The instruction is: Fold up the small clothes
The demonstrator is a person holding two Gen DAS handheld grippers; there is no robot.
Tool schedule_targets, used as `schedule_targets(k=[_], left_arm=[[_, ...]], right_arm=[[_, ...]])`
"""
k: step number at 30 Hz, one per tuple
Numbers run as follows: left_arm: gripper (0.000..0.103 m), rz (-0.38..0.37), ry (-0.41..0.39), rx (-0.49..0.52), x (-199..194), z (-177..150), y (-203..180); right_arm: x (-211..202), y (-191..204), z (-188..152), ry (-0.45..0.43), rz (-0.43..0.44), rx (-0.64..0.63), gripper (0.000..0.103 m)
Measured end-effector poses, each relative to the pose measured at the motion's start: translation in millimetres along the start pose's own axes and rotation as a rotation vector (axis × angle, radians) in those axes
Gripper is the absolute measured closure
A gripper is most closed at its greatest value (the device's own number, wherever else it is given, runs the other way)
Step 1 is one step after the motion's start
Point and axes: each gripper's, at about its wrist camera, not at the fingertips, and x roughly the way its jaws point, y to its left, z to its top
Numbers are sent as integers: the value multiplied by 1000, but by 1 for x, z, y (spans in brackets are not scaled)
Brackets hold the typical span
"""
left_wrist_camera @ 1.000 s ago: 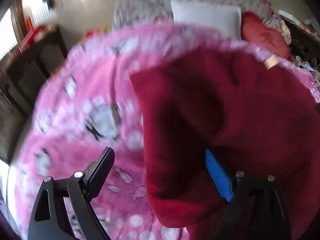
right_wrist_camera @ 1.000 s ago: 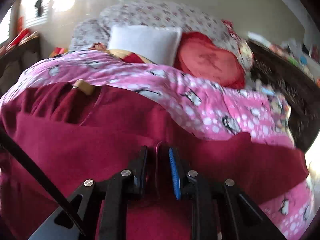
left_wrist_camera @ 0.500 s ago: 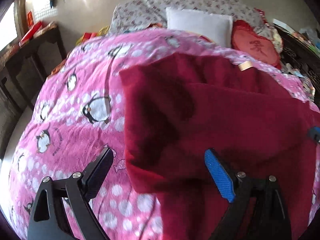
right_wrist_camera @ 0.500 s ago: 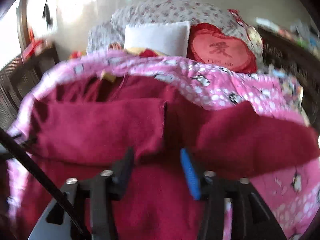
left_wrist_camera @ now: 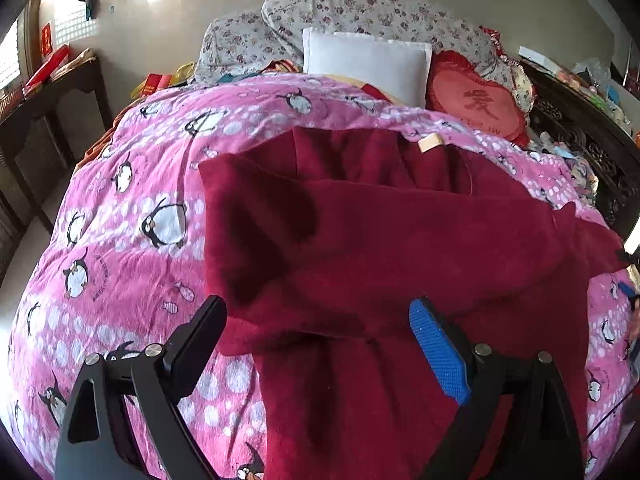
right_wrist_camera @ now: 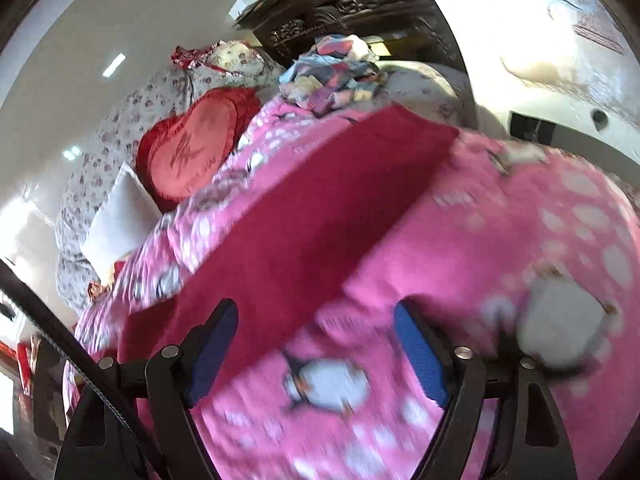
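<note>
A dark red fleece garment [left_wrist_camera: 392,248] lies spread on a pink penguin-print blanket [left_wrist_camera: 132,216], its left sleeve folded across the body and a tan neck label [left_wrist_camera: 430,143] at the far edge. My left gripper [left_wrist_camera: 316,344] is open and empty above the garment's near left part. In the right wrist view, one long red part of the garment [right_wrist_camera: 320,216] stretches away over the blanket [right_wrist_camera: 520,240]. My right gripper [right_wrist_camera: 314,344] is open and empty above the blanket, beside that red part. This view is tilted and blurred.
A white pillow [left_wrist_camera: 366,62], a red heart cushion [left_wrist_camera: 478,106] and floral bedding [left_wrist_camera: 360,16] lie at the head of the bed. A dark wooden table [left_wrist_camera: 44,100] stands left. A pile of mixed cloth [right_wrist_camera: 332,74] sits by carved dark furniture [right_wrist_camera: 352,12].
My right gripper let go of the red fabric, opened wide and swung right over the blanket. My left gripper stayed open and drew back, showing more of the garment.
</note>
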Motion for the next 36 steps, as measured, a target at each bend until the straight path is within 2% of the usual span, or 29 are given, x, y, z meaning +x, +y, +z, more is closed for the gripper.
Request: schedule_targets(k=[1,2,3,4,5,7,10,12,15,17,20,22,25,26,27,28,29,32,34,36], left_arm=[[11,-1,7,-9,1,0,2],[11,-3,17,-22,1,-1,5],[11,-5,22,-33,1,-2,8],[11,-6,22,-44,-2,-2,13],[11,-2,17,-47,-4,-3,16],[11,21,-8,-48,-12,-4,26],[11,33,-28,-83,-19,-1,44],[11,15,-37,-115,-25,0,55],[11,7,-67,-163,-36,1,72],[11,8,-83,-191,-42,1,83],[11,20,-80,-218,-43,1,96],[11,29,-81,-242,-43,-1,107],[11,40,-78,-274,-40,-5,118],[11,40,-76,-283,-39,-6,121],[11,38,-73,-289,-38,-7,123],[11,34,-66,-289,-36,-9,123],[11,30,-61,-282,-34,-9,122],[11,26,-60,-258,-31,-9,116],[11,2,-66,-249,-30,-9,109],[11,-19,-67,-236,-29,-8,99]], right_arm=[[6,5,3,-5,9,-11,17],[13,9,7,-20,22,-12,29],[19,12,9,-35,29,-6,63],[23,13,10,-27,26,-6,82],[27,14,13,-14,30,-1,91],[11,17,13,-64,82,16,91],[-34,51,6,-146,164,-105,91],[-67,90,-2,-179,238,-213,91],[-104,162,-28,-173,360,-383,91],[-119,217,-64,-133,457,-515,91],[-119,277,-119,-51,553,-664,91],[-105,316,-168,48,616,-761,91],[-70,357,-243,175,634,-900,88],[-54,367,-265,250,634,-943,71],[-38,373,-286,339,620,-975,40],[-27,372,-296,386,600,-977,33],[-24,369,-299,399,594,-965,33],[-33,350,-281,338,589,-937,32],[-48,333,-262,294,610,-903,28],[-55,318,-245,261,621,-875,19]])
